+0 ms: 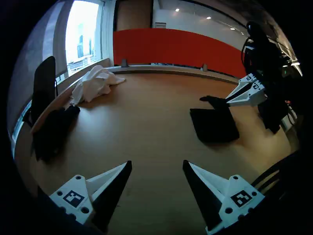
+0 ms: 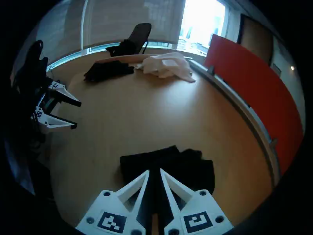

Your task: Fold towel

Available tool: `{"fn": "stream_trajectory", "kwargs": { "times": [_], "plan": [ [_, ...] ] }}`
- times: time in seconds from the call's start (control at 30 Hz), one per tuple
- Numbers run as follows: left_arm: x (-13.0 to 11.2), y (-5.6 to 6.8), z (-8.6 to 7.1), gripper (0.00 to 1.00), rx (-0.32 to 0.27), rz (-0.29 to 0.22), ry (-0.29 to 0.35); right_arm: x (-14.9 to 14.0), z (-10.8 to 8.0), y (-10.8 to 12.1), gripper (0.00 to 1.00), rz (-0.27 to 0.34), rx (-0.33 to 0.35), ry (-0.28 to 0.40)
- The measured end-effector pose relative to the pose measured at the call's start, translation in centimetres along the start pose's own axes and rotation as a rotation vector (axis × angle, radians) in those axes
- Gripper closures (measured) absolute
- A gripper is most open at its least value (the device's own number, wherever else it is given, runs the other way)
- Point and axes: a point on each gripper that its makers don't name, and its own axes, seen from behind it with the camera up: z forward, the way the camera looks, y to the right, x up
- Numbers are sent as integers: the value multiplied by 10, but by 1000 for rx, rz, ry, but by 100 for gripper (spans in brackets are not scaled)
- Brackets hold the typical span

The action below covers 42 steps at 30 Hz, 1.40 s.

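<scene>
**Status: right gripper (image 1: 223, 102) clamped on black towel (image 1: 214, 124), left gripper (image 1: 156, 164) spread wide**

Left gripper view: the left gripper is at the bottom of the frame with its fingers far apart. Nothing is between them, just bare wood worktop (image 1: 148, 117) under and ahead. The black towel lies right of centre, folded to a rough rectangle, with all its edges well inside the worktop rim. The right gripper sits at the right of the frame with its tips at the towel's far edge. A flap of the towel is pinched there and lifted a little (fabric and finger pads are both black, so the exact bite is hard to read).

Right gripper view: its fingers are nearly together at bottom centre with dark cloth in the narrow slot. The towel is spread just ahead of the tips.

Room to move: a wide strip of bare wood runs through the frame centre, left of the towel. A white cloth (image 1: 96, 82) is heaped upper left near the back edge. A dark cloth pile (image 1: 53, 129) sits at the left rim. Both are well apart from the towel. A red partition (image 1: 176, 49) runs along the back edge, and a chair (image 1: 43, 84) stands beyond the left rim.
</scene>
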Motion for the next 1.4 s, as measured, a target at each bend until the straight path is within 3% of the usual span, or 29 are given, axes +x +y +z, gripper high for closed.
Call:
{"fn": "stream_trajectory", "kwargs": {
  "times": [0.33, 0.47, 0.53, 0.67, 0.73, 1.4],
  "plan": [
    [-7, -8, -5, 3, 18, -14, -9, -6, 10, -8, 95, -6, 24, -27],
    [-8, -8, -4, 3, 18, -13, -12, -7, 8, -8, 88, -5, 25, -29],
    [-9, -7, -4, 3, 17, -12, -12, -7, 6, -9, 77, -4, 24, -28],
    [-8, -5, -4, 3, 14, -10, -11, -9, 3, -9, 34, 1, 21, -27],
    [-7, -5, -4, 3, 14, -8, -11, -11, 2, -9, 20, 6, 17, -30],
    [-6, -5, -9, 3, 18, -4, -2, -49, -9, -14, 19, 65, -23, -67]
  ]
}}
